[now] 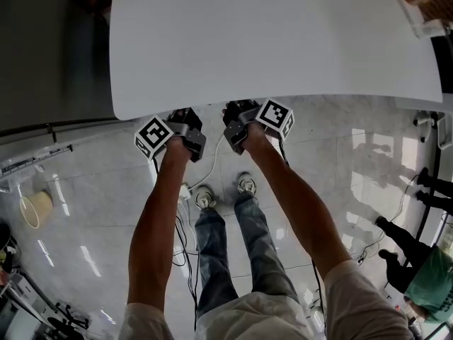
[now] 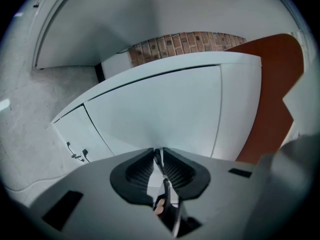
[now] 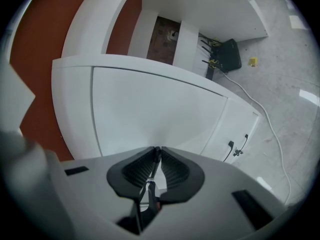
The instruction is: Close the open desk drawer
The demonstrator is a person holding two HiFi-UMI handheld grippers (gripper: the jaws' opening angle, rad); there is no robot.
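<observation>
The bench [image 1: 283,41] has a smooth, matte white top with rounded corners, and the person stands at its near edge with both arms stretched forward. The left claw [image 2: 158,152] and right claw [image 3: 158,150] reach under that edge side by side. Each has 2 black ribbed pads [image 2: 140,169] set in a grey plastic body. On both, the pad tips meet with nothing between them, so both claws are closed and empty. The drawer [image 2: 165,109] lies under the bench top, directly ahead of both claws. Its front is flat, plain and white, with a thin dark seam along its top and sides. From the head view the top hides it, and I cannot tell whether the tips touch its front. Beside it a narrower white door [image 3: 235,126] bears slim black handles [image 3: 230,146]. A red-brown panel [image 2: 272,94] and a brick wall [image 2: 185,41] show behind. The floor [image 1: 92,218] is glossy pale stone, with a white cable [image 3: 270,120] and a beige cup [image 1: 35,208] on it.
</observation>
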